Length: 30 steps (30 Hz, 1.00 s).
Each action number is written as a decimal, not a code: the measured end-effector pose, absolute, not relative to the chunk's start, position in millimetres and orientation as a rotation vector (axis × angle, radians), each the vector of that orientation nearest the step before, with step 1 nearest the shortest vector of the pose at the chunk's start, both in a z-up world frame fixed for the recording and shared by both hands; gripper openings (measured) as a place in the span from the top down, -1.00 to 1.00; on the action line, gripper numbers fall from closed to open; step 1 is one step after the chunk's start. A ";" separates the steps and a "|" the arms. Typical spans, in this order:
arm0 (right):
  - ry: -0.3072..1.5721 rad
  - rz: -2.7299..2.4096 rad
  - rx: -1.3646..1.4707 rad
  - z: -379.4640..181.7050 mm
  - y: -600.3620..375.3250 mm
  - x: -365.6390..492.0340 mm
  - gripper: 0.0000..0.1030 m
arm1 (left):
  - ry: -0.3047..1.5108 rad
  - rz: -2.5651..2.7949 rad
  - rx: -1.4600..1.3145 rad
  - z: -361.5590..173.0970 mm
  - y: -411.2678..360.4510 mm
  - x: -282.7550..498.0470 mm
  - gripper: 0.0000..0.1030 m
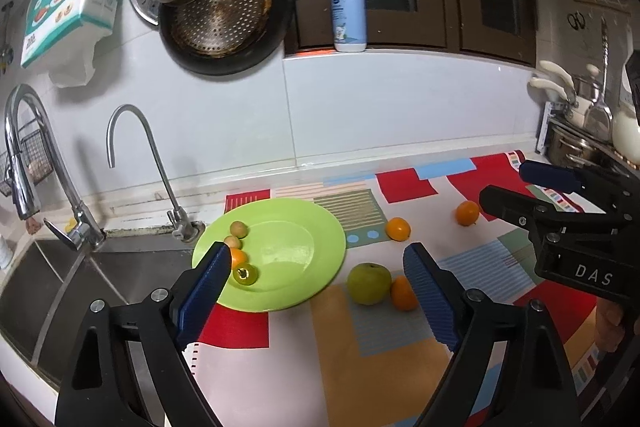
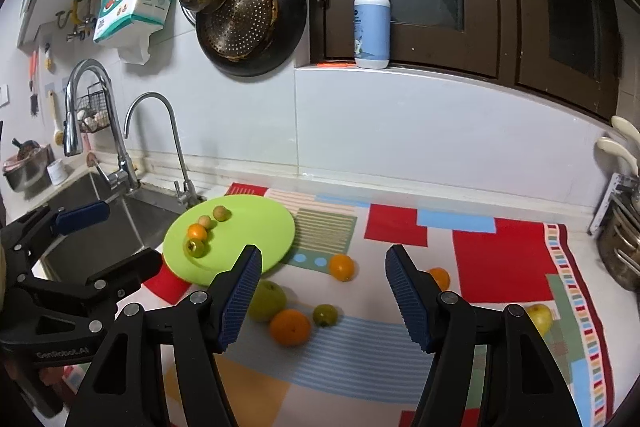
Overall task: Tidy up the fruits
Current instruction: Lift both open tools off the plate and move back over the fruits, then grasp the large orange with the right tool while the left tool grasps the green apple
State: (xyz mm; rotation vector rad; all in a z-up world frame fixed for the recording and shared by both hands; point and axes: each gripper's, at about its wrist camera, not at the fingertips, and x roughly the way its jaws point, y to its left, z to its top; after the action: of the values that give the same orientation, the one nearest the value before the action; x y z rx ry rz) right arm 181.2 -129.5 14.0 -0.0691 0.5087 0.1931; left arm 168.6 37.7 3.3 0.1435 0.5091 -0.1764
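A lime green plate (image 1: 296, 247) (image 2: 256, 227) lies on the patterned mat by the sink and holds several small fruits: a green one (image 1: 245, 273) (image 2: 195, 247), a small orange (image 1: 239, 257) (image 2: 197, 231) and two pale ones. On the mat lie a green apple (image 1: 369, 283) (image 2: 269, 301), oranges (image 1: 398, 229) (image 2: 290, 327), a small green fruit (image 2: 324, 314) and a yellow-green pear (image 2: 540, 317). My left gripper (image 1: 316, 267) is open and empty over the plate's near edge. My right gripper (image 2: 322, 265) is open and empty above the loose fruit.
A steel sink (image 1: 80, 279) with two taps (image 1: 132, 155) is to the left. Pans (image 1: 224, 15) hang on the wall. A pump bottle (image 1: 349, 7) stands on the sill. Pots and utensils (image 1: 580, 131) stand at the right.
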 end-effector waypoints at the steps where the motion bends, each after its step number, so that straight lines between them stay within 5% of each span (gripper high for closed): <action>1: 0.510 0.191 -0.070 13.2 -131.2 179.5 -0.26 | 0.510 -0.181 0.148 2.1 36.1 167.9 -0.72; 17: 0.584 0.175 -0.119 -15.0 -130.0 172.7 -0.26 | 0.505 -0.306 0.290 -29.1 27.4 175.0 -0.71; 30: 0.705 0.219 -0.154 -58.7 -101.8 197.1 -0.26 | 0.555 -0.529 0.380 -57.6 34.2 215.3 -0.38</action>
State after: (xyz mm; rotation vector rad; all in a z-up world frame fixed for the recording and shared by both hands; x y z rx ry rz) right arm 197.1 -101.8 -58.7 -0.1538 0.7049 0.2187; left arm 215.3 34.2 -57.6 0.3799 0.5549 -0.5285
